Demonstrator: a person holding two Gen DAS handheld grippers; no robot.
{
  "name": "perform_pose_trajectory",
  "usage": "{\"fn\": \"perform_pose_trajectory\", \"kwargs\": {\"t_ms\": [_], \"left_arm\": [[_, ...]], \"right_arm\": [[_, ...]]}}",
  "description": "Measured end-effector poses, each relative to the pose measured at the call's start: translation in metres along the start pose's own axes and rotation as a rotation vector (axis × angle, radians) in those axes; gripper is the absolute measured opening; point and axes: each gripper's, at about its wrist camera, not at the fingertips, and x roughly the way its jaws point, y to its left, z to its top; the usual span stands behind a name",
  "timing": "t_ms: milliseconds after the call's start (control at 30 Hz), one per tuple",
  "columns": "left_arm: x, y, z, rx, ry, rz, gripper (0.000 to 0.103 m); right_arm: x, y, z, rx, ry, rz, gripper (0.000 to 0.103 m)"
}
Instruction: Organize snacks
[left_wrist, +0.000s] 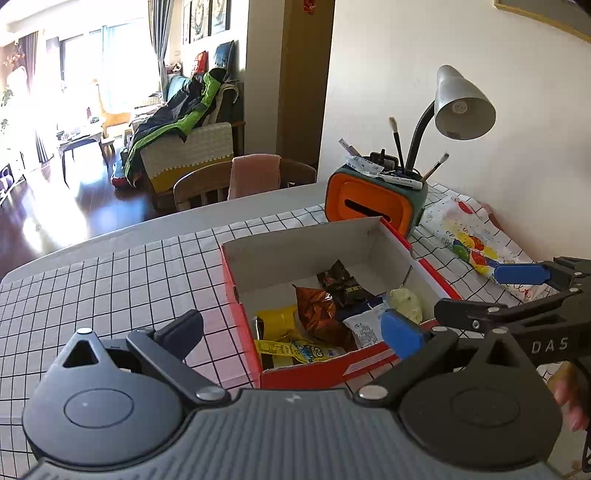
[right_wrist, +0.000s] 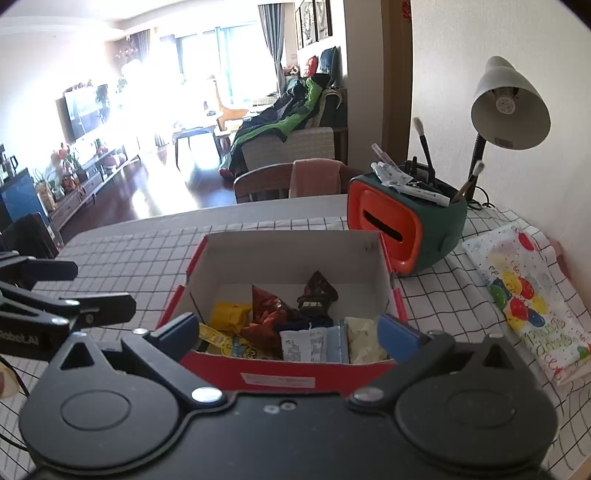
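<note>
Snacks (right_wrist: 280, 325) are lying together inside a red box (right_wrist: 280, 369) with white walls, and the box is sitting on the surface (left_wrist: 110, 280), which is wearing a white cloth with black squares. In the right wrist view the box is filling the middle of the frame. A yellow packet (right_wrist: 229, 314) is lying at the left inside it, a shiny orange-brown bag (right_wrist: 266, 314) is sitting next to that, a dark wrapper (right_wrist: 317, 293) is standing behind, and a white packet (right_wrist: 303, 343) and a pale yellow one (right_wrist: 364, 338) are lying toward the right. A yellow packet with a cartoon face (right_wrist: 243, 349) is lying near the front wall. The right gripper (right_wrist: 288, 332) is hanging wide open just in front of the box, and nothing is sitting between its blue-tipped fingers (right_wrist: 397, 336). In the left wrist view the box is sitting in the lower middle, and the left gripper (left_wrist: 291, 332) is also spread wide and is holding nothing. The right gripper is showing at the right edge of that view, near the box's right side. An orange and green pen holder (right_wrist: 402, 229) is standing just behind the box's far right corner, with brushes sticking up out of it. A grey lamp (right_wrist: 509, 107) is leaning over it in the upper right. A bag with balloons on it (right_wrist: 528, 295) is lying flat at the right. A wooden chair (left_wrist: 207, 184) is waiting past the far edge.
</note>
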Motion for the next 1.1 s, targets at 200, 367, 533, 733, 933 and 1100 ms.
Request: {"fn": "perform_pose_trajectory", "kwargs": {"t_ms": [200,367,533,733,933,1100], "left_arm": [[-0.008,0.004,-0.004,-0.040,-0.002,-0.013,0.103],[-0.013,0.004,-0.008,-0.045,-0.011,-0.003,0.103],[-0.015,0.002,-0.011,-0.047,-0.005,0.002,0.103],[-0.013,0.000,-0.012,-0.051,0.006,0.000,0.103],[-0.011,0.000,-0.012,-0.061,0.013,-0.002,0.103],[-0.009,0.000,-0.011,-0.062,0.014,0.003,0.103]], "right_arm": [[-0.005,-0.002,-0.005,0.037,0.003,-0.002,0.103],[-0.011,-0.002,-0.010,0.059,-0.002,-0.007,0.103],[-0.015,-0.003,-0.014,0.074,0.006,-0.004,0.103],[-0.016,-0.005,-0.017,0.078,0.010,-0.013,0.103],[-0.015,-0.007,-0.018,0.086,0.014,-0.014,0.103],[-0.012,-0.009,-0.018,0.095,0.020,-0.006,0.103]]}}
